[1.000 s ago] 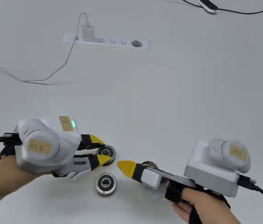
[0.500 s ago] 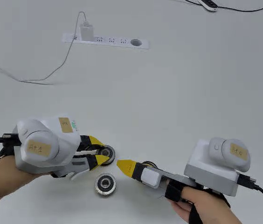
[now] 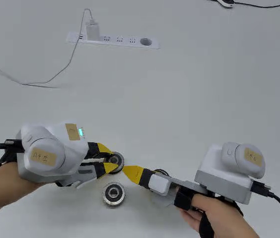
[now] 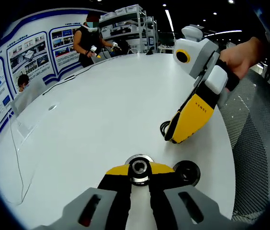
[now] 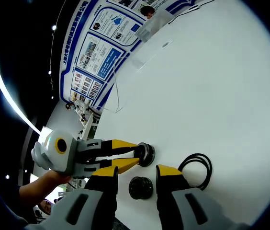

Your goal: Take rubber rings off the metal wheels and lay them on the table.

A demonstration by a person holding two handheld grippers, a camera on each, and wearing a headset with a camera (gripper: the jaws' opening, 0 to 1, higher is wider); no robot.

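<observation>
I keep my left gripper (image 3: 108, 159) clamped on a metal wheel (image 4: 139, 167), right gripper (image 5: 139, 170) jaws apart beside that wheel, right gripper view adding a rubber ring (image 5: 197, 170) nearby

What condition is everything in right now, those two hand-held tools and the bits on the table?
left tool: shut on the held wheel, green light lit
held wheel: clamped between that tool's jaws
right tool: open, holding nothing
second wheel: lying flat on the table, ungripped
rubber ring: off, loose on the table by the right tool
power strip: one charger plugged in
</observation>
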